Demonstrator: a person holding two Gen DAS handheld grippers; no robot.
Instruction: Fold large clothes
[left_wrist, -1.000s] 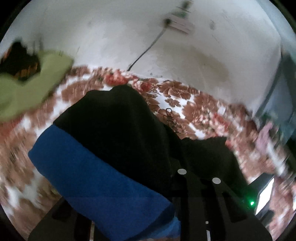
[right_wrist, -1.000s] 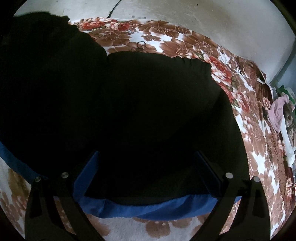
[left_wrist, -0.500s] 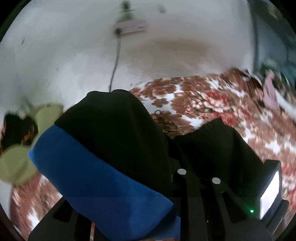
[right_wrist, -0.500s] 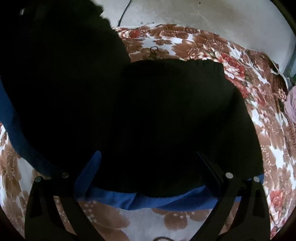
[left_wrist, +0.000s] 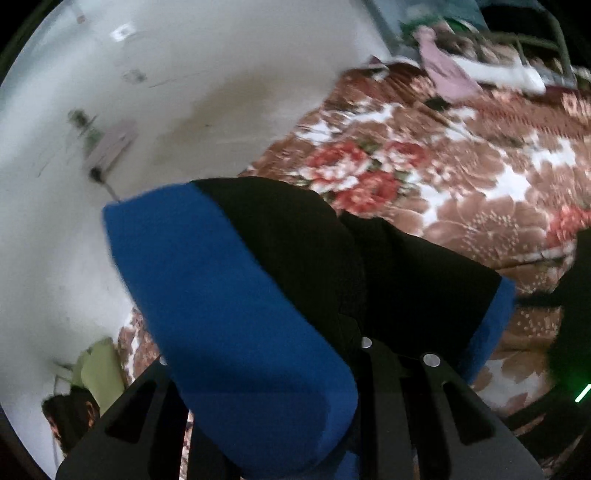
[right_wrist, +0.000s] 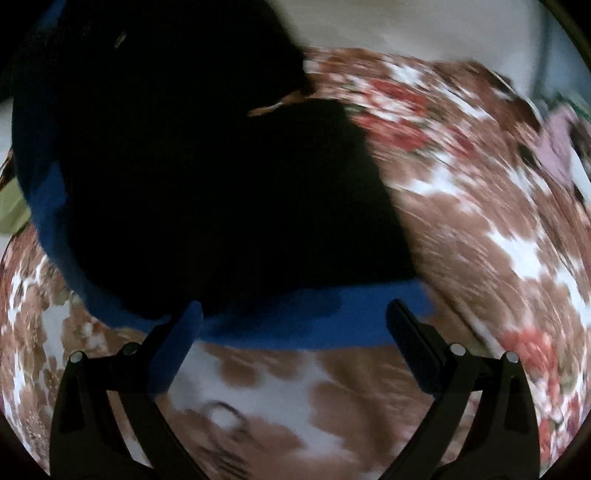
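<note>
Black garment (left_wrist: 303, 251) with blue hem, pinched in left hand-held gripper (left_wrist: 295, 369), lifted over floral bed (left_wrist: 480, 177); right hand-held gripper (right_wrist: 295, 325) spread wide at hem.

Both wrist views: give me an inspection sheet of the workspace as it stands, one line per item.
Surface: floral bedspread, brown, red and white; views blurred.
Job's things: black garment with blue hem, part lifted, part lying on the bedspread.
Clutter: pink cloth at the far edge; green cloth by the wall.
Grippers: left tongs shut on the garment, hem draped over them; right tongs open, fingers either side of the hem.
Cables: one dark cable hanging from a wall fitting.
Surroundings: white wall behind the bed.
</note>
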